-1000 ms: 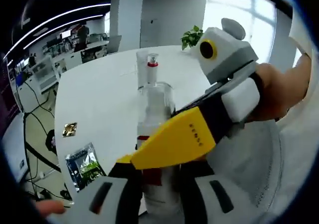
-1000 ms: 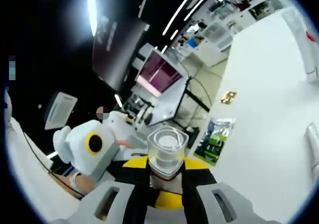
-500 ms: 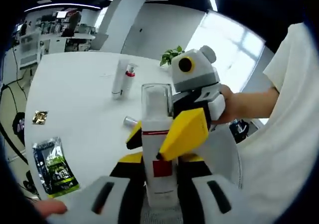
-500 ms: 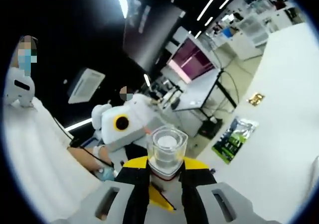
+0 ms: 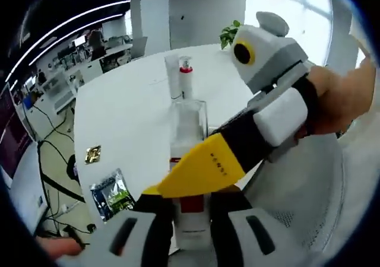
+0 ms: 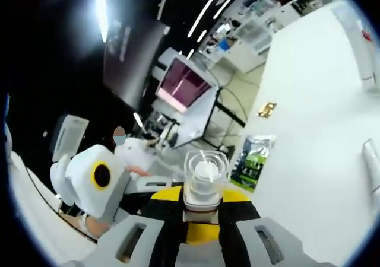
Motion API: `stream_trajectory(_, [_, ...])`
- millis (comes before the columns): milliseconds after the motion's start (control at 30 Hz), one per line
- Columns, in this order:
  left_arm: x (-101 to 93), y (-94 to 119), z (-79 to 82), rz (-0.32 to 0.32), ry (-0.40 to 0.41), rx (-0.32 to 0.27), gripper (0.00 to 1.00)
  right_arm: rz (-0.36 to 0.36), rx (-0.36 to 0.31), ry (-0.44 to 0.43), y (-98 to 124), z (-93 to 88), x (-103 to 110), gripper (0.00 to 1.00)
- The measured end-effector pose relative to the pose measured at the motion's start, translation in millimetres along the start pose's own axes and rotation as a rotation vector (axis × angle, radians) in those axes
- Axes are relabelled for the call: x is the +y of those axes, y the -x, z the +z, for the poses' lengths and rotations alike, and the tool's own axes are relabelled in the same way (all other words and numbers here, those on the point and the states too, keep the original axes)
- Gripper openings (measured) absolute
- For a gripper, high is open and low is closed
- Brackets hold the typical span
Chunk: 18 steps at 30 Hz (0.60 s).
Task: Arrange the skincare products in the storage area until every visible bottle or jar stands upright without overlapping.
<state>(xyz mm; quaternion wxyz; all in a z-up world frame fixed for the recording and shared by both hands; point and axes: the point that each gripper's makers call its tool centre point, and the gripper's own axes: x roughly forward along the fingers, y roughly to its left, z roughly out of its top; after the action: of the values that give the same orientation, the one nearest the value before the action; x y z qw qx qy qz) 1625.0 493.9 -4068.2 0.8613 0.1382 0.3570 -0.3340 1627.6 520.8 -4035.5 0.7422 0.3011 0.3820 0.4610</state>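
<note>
White skincare bottle with clear square cap stands clamped between the left claw and, crossing in front, the yellow-jawed right claw, above the white desk.

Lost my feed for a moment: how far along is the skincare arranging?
Partly done at best. Two slim bottles look upright together on the white table. In hand: the clear-capped bottle, gripped low by the left gripper and higher by the right gripper. Left: stand it on the table. A silver tube seems to lie flat. No storage area identifiable.
</note>
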Motion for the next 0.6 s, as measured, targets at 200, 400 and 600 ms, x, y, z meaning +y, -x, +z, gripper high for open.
stream_trajectory(200, [-16.8,2,8.2,-0.145,0.047,-0.078,0.19,0.029,0.012,0.07,13,1.4,0,0.16])
stream_trajectory(400, [-34.6,7,11.1,-0.31,0.131,-0.107,0.22,0.171,0.099,0.154,25,-5.4,12,0.16])
stream_trajectory(600, [-50.8,15,26.1,-0.44,0.208,-0.179,0.23,0.272,0.131,0.217,37,-2.5,24,0.16])
